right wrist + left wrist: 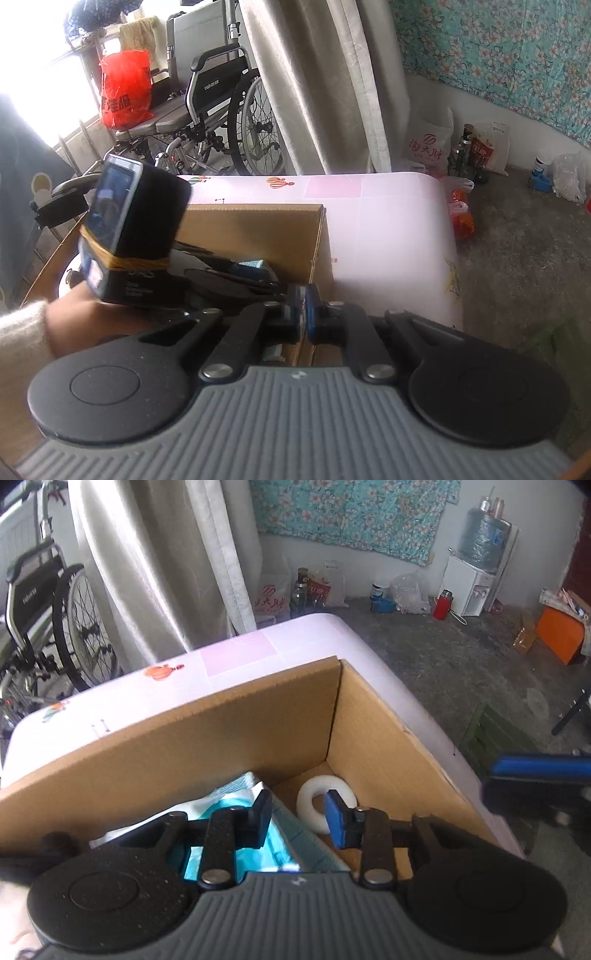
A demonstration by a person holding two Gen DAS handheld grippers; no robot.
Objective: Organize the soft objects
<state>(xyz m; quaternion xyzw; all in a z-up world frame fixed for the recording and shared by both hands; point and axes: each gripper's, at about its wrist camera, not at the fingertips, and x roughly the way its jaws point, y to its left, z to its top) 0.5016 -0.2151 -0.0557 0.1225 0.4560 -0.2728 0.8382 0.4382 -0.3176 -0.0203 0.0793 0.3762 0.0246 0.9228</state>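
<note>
Left wrist view: we have the left gripper [299, 818] hanging over the open cardboard box [369, 716], its jaws apart with nothing between the pads. Below them lies a teal and white soft bundle [236, 812], filling the left part of the box floor, and a white foam ring [317, 808] rests just beside it toward the far right corner. No earlier picture is to hand, so we judge only from this: the bundle appears to be lying loose in the box, and the step looks like a release being finished.

To do it well, we should lift the left gripper straight up, keeping the pads clear of the cloth so no fold snags and comes out again. We should also stay off the far wall and the right wall.

In the right wrist view the right gripper [303, 314] has its jaws together and empty, at the near right edge of the box, over the pink surface [388, 229]. The left hand [74, 321] is close by on its left, so we should keep the two well apart as both withdraw.
</note>
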